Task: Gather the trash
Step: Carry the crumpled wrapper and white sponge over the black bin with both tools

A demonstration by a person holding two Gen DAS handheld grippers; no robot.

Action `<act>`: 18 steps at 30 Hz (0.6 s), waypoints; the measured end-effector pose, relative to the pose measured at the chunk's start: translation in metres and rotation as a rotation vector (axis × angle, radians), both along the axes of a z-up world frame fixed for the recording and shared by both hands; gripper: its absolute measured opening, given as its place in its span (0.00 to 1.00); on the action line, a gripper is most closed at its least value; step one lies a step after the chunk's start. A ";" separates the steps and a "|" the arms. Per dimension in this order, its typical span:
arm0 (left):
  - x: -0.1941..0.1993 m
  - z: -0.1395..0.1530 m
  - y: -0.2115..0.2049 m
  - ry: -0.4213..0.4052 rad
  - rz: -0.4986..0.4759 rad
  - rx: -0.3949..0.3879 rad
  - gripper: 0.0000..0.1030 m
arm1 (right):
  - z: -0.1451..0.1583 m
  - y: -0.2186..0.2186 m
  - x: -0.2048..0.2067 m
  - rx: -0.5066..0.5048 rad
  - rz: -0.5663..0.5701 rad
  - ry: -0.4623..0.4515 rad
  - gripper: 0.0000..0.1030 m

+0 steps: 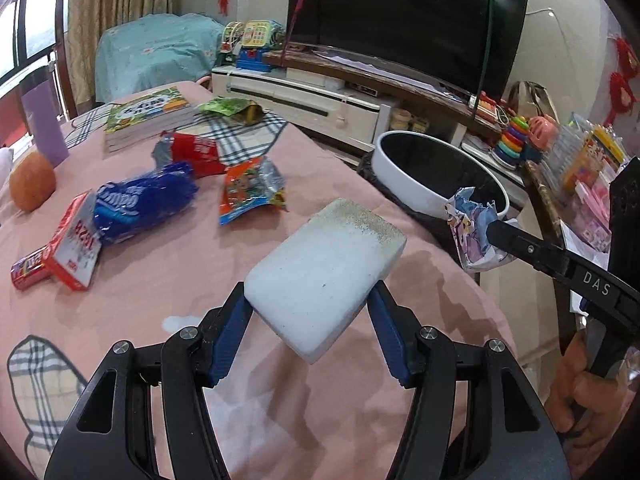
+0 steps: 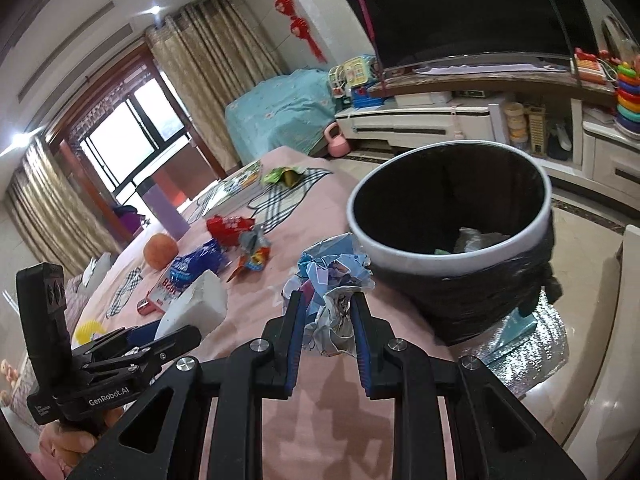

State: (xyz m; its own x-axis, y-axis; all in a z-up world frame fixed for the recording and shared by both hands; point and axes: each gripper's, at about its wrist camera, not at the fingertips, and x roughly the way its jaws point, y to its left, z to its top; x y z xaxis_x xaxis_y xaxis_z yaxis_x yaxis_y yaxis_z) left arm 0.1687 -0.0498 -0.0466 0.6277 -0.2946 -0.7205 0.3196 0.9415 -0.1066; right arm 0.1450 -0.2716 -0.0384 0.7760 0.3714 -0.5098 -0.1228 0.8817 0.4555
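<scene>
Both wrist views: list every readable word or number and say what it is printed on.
"DAS": on the right gripper arm, left wrist view.
"GenRobot.AI": on the left gripper body, right wrist view.
"1628": on the red-and-white box, seen inverted.
Snack wrappers, blue bag, book: print too blurred to read.

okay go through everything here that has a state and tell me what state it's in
left gripper: shut on white sponge
white sponge: held, lifted off the table
right gripper: shut on crumpled paper
crumpled paper: held beside the bin
trash bin: open, bag-lined, some trash inside
green wrapper: torn open
TV: off
</scene>
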 end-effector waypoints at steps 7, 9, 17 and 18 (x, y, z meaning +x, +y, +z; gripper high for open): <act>0.005 -0.001 -0.021 0.006 -0.031 0.008 0.58 | -0.002 -0.018 -0.003 0.014 -0.038 -0.003 0.23; 0.007 -0.001 -0.027 0.008 -0.037 0.010 0.58 | -0.003 -0.023 -0.003 0.021 -0.048 -0.003 0.23; 0.018 0.005 -0.051 -0.003 -0.067 0.015 0.58 | -0.003 -0.041 -0.001 0.027 -0.084 -0.009 0.23; 0.020 0.007 -0.054 -0.008 -0.071 0.016 0.58 | -0.002 -0.043 0.000 0.026 -0.087 -0.011 0.23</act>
